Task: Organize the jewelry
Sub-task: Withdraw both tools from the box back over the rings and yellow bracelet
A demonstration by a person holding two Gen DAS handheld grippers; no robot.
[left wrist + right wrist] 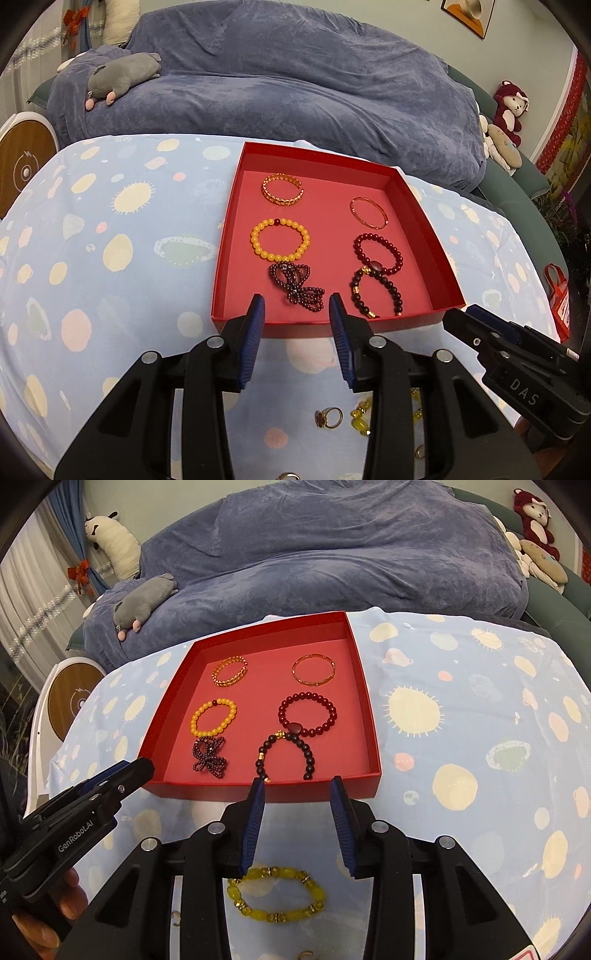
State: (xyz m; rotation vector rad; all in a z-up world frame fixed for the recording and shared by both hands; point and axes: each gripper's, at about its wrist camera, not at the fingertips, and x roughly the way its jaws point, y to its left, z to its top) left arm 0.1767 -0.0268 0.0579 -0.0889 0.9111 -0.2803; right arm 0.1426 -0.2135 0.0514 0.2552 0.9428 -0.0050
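Left gripper [297, 308] hangs part-open and empty at the red tray's [236, 192] near wall; right gripper [297, 790] likewise. Six bracelets lie inside, beaded and metal. Outside, on spotted cloth [461, 720], a glossy yellow bead bracelet [277, 893] sits under the right gripper.

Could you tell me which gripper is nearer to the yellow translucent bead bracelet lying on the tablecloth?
Right. The right gripper hangs directly over the yellow translucent bead bracelet, which lies beneath its open jaws. The left gripper stands off to the bracelet's left.
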